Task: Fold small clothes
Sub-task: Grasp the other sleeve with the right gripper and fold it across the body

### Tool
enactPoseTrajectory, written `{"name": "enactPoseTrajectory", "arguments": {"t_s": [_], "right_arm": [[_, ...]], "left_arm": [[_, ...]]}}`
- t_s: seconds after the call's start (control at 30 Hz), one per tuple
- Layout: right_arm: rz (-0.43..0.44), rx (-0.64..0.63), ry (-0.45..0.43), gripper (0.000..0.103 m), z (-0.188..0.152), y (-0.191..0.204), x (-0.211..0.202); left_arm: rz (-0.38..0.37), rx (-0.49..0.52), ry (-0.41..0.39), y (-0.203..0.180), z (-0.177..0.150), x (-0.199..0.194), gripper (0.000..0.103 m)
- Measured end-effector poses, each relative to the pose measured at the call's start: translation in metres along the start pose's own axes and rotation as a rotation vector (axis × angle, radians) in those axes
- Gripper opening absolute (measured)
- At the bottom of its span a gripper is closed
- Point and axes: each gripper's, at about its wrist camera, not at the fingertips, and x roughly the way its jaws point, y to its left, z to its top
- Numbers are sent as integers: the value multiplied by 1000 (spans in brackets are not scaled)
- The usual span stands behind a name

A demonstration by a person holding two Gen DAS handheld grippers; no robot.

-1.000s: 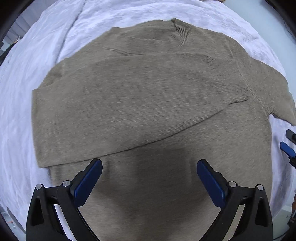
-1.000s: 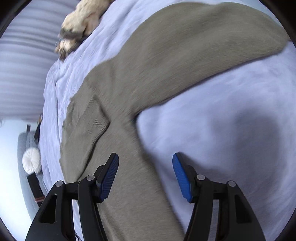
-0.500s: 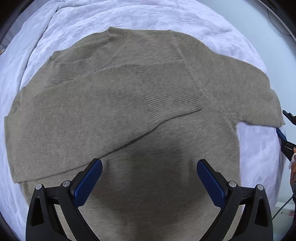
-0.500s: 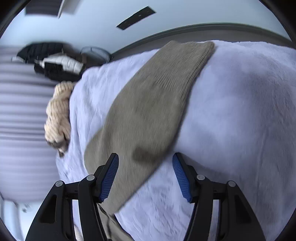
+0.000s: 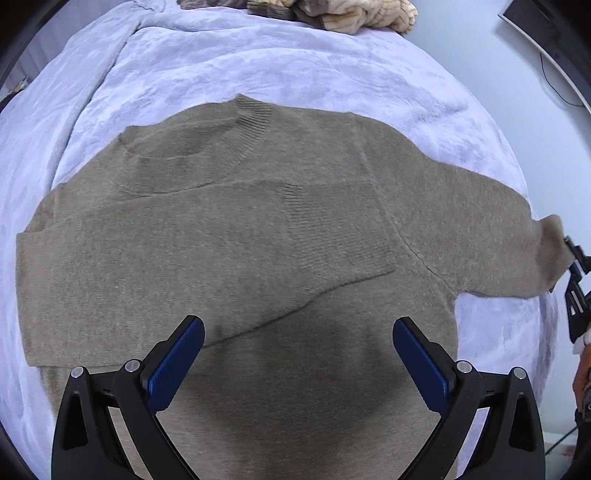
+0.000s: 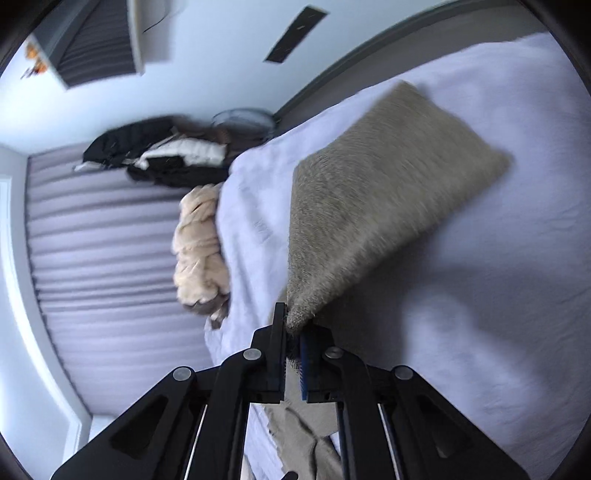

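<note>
A taupe knit sweater [image 5: 258, 240] lies flat on a lavender blanket [image 5: 258, 62], collar toward the far side. One sleeve is folded across the chest, and its ribbed cuff [image 5: 332, 229] rests near the middle. My left gripper [image 5: 297, 325] hangs open above the lower body of the sweater with nothing between its blue pads. The other sleeve [image 5: 480, 229] stretches out to the right. There my right gripper [image 5: 574, 258] pinches its end. In the right wrist view, my right gripper [image 6: 293, 325] is shut on the sleeve cuff [image 6: 369, 221], and the cuff rises off the blanket.
A cream cable-knit garment [image 5: 351, 14] lies bunched at the far edge of the bed [image 6: 201, 243]. Dark and white clothes [image 6: 159, 155] are piled beyond it. The blanket's edge drops off just right of the held sleeve. A hand [image 5: 583, 376] shows at the right rim.
My right gripper's jaws went from wide open around the sleeve end to shut on the cuff, which is now raised. The left gripper drew back, so the collar and more blanket show.
</note>
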Motion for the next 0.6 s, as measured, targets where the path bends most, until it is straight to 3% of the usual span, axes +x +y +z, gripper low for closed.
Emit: {"name": "enactPoseTrajectory", "arguments": {"t_s": [0.2,0.37,0.6], "right_arm": [[65,-252,191,6,-49,78,54],[50,-488,377,6,-120,130,120],[-20,-619,621,6,-226,127,207]], "left_arm": [[11,-71,-34,68,-9,4,103],[33,-140,-63,140,-36,-10,103],[58,-239,-84,201,-55,-31,103]]}}
